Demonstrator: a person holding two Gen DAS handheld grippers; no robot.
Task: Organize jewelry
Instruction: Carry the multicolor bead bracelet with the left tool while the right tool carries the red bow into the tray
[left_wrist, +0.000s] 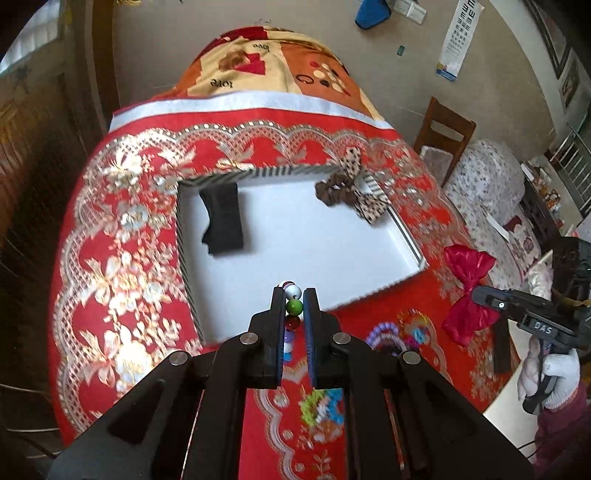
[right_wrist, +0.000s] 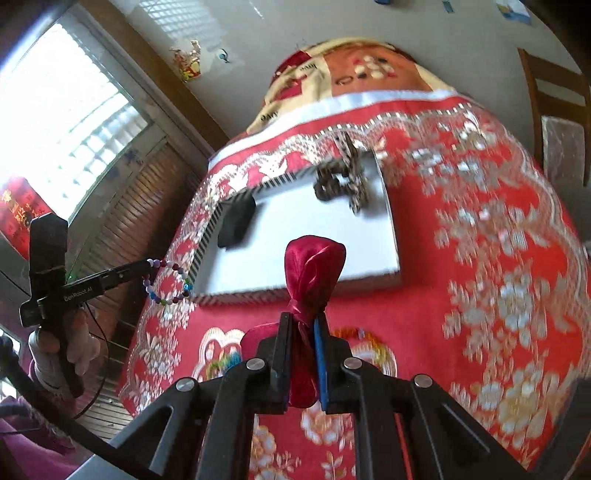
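My left gripper (left_wrist: 293, 295) is shut on a bead bracelet (left_wrist: 293, 305) of white, green, red and purple beads, held above the near edge of the white tray (left_wrist: 295, 251). In the right wrist view the bracelet (right_wrist: 168, 282) hangs as a loop from the left gripper (right_wrist: 147, 266). My right gripper (right_wrist: 302, 319) is shut on the knot of a red satin bow (right_wrist: 314, 266), held above the table in front of the tray (right_wrist: 325, 236). The bow also shows in the left wrist view (left_wrist: 467, 291), held by the right gripper (left_wrist: 480, 295).
In the tray lie a black cloth item (left_wrist: 223, 218) at far left and a brown dotted bow scrunchie (left_wrist: 351, 188) at far right. Another beaded bracelet (left_wrist: 388, 334) lies on the red floral tablecloth (left_wrist: 122, 258). A wooden chair (left_wrist: 443, 129) stands right of the table.
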